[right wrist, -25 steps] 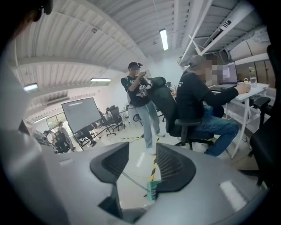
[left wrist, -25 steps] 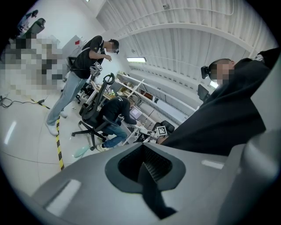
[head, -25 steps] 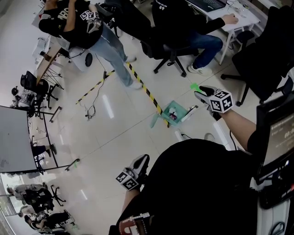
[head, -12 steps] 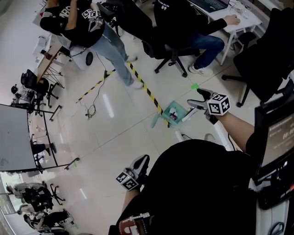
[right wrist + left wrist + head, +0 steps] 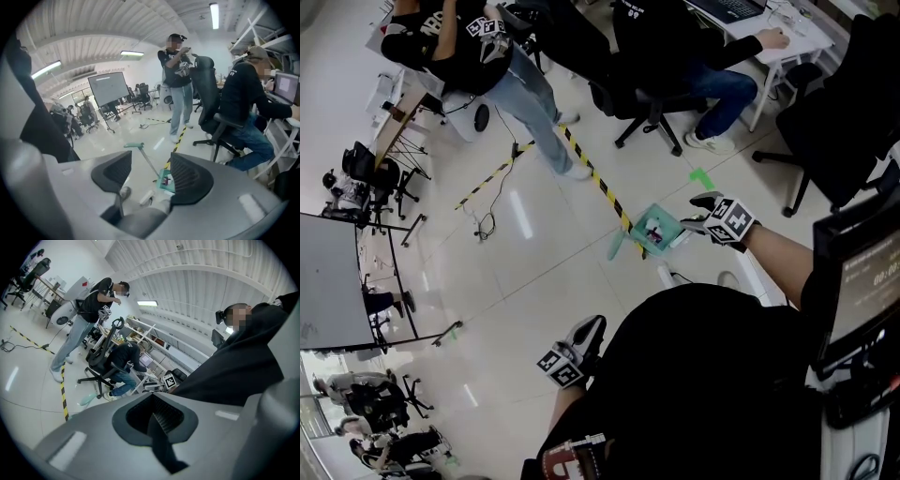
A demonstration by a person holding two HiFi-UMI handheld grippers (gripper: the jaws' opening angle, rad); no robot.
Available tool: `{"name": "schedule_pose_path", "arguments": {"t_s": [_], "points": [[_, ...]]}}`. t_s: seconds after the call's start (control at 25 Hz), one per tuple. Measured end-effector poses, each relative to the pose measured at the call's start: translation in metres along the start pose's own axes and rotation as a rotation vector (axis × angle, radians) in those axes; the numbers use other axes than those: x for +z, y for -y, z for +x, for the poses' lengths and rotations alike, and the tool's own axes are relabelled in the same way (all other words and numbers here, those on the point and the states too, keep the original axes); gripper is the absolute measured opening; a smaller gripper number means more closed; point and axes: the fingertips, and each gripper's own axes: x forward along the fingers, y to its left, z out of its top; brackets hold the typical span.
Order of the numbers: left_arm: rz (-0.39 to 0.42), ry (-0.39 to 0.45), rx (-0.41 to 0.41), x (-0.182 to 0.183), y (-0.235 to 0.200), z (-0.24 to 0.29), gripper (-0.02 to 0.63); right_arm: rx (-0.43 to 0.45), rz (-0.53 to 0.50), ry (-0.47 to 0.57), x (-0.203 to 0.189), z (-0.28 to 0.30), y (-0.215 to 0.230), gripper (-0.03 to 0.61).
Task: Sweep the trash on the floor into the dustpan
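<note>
My right gripper (image 5: 696, 216), jaws apart, empty and just narrowing, hangs near the teal dustpan (image 5: 656, 228) on the floor (image 5: 534, 244); I should centre its handle (image 5: 145, 161) squarely before clamping; left gripper (image 5: 154, 420) jaws together.

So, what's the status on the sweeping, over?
Left gripper shut, empty. Right gripper open, jaws just narrowed, nothing gripped, pointing at dustpan on floor, trash inside. Striped tape alongside it.
</note>
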Motion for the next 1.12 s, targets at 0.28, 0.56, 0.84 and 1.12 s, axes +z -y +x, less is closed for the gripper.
{"name": "schedule_pose_path", "arguments": {"t_s": [0.28, 0.56, 0.84, 1.12], "points": [[0.001, 0.023, -0.002, 0.000, -0.002, -0.004, -0.005, -0.097, 0.034, -0.025, 0.028, -0.025, 0.040, 0.243], [0.005, 0.041, -0.013, -0.003, 0.000, -0.003, -0.005, -0.183, 0.066, -0.084, 0.045, -0.046, 0.071, 0.242], [-0.011, 0.072, 0.010, -0.001, -0.002, -0.015, -0.005, -0.199, 0.059, -0.175, 0.050, -0.038, 0.074, 0.242], [-0.019, 0.099, 0.043, -0.002, -0.001, -0.033, -0.005, -0.142, 0.006, -0.283, 0.061, -0.021, 0.062, 0.241]]}}
